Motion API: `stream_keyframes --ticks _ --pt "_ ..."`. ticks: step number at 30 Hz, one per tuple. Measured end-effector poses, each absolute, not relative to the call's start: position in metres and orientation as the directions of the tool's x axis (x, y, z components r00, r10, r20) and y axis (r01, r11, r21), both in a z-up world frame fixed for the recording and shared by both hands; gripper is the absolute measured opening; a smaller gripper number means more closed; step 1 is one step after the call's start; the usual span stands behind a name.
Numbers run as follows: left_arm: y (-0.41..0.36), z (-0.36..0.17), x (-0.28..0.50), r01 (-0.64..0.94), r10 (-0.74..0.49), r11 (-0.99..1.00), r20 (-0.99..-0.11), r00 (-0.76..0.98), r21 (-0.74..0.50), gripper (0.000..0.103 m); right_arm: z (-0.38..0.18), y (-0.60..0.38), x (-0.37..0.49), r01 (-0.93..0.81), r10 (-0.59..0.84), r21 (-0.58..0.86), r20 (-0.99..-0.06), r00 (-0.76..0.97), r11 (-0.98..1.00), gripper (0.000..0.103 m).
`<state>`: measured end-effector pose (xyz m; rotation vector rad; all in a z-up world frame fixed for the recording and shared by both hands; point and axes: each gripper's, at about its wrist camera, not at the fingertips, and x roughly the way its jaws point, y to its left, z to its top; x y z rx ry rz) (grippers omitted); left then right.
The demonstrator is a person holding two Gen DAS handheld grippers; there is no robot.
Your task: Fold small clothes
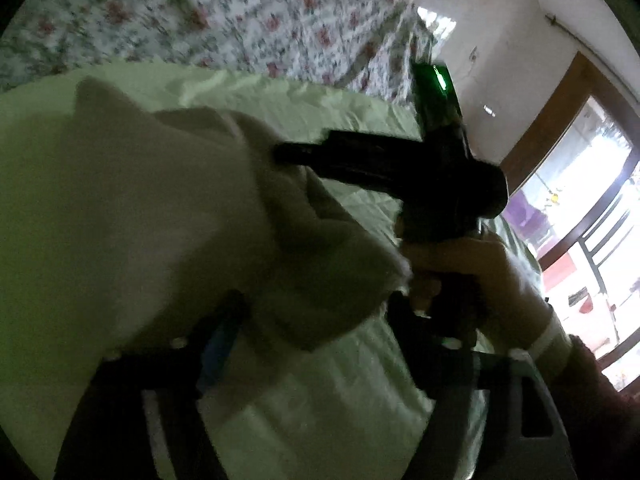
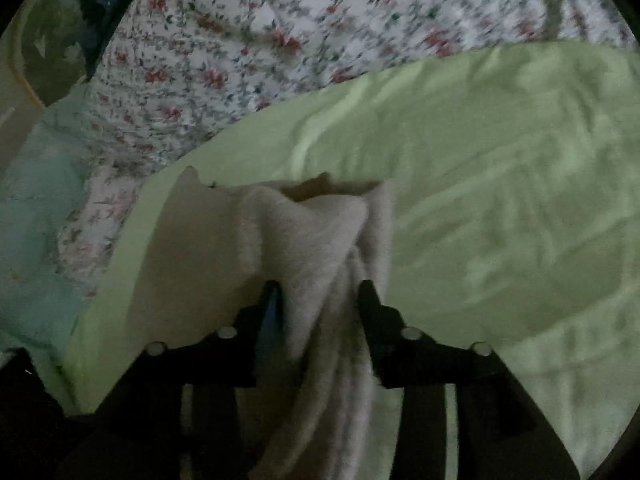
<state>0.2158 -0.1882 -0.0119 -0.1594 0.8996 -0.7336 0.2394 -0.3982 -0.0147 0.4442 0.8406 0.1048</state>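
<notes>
My right tongs [image 2: 318, 296] were closed most of the way on the small white garment [image 2: 304, 232], a bunched fold of its fleecy cloth pinched between the two fingers and trailing down toward the camera. In the left wrist view my left tongs [image 1: 312, 320] sat low, the same garment [image 1: 140, 208] draped across the fingers so thickly that I could not tell how far apart they stood or whether they gripped anything. The cloth hung lifted above the pale green sheet [image 2: 500, 184], which carried it and spread wide to the right. Just beyond the garment in the left view was my right hand [image 1: 472, 264] around its dark handle, the right tongs [image 1: 296, 154] reaching into the cloth. Farther out, past the green sheet's far edge, lay the floral bedspread [image 2: 248, 40]. At the far right of the left view stood a wood-framed window [image 1: 580, 208], bright with daylight.
</notes>
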Motion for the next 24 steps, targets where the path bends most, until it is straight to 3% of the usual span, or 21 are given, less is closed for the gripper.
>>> stream_keyframes --ticks 3,7,15,18,21,23,24 --pt "-0.150 -0.002 0.204 0.470 -0.619 0.777 -0.646 0.447 -0.419 0.086 -0.007 -0.403 0.220 0.097 0.277 0.466 -0.667 0.692 0.879 0.073" --pt "-0.106 -0.007 0.220 0.370 -0.569 0.821 -0.673 0.472 -0.435 0.090 -0.001 -0.407 0.196 0.092 0.309 0.511 -0.643 0.701 0.855 0.085" --pt "-0.092 -0.045 0.293 0.254 -0.636 0.771 -0.689 0.348 -0.584 0.090 -0.023 -0.399 0.209 0.089 0.389 0.566 -0.664 0.638 0.820 0.086" --pt "-0.096 -0.060 0.316 0.225 -0.674 0.737 -0.670 0.311 -0.637 0.099 -0.034 -0.397 0.229 0.081 0.434 0.596 -0.665 0.607 0.799 0.086" --pt "-0.101 -0.076 0.338 0.188 -0.685 0.725 -0.665 0.297 -0.663 0.099 -0.049 -0.395 0.245 0.102 0.435 0.581 -0.703 0.563 0.807 0.086" --pt "-0.104 -0.083 0.343 0.186 -0.700 0.709 -0.649 0.298 -0.680 0.096 -0.056 -0.393 0.250 0.099 0.444 0.586 -0.703 0.555 0.804 0.085" --pt "-0.105 -0.083 0.344 0.203 -0.702 0.708 -0.643 0.305 -0.677 0.085 -0.057 -0.393 0.251 0.089 0.451 0.592 -0.694 0.560 0.801 0.076"
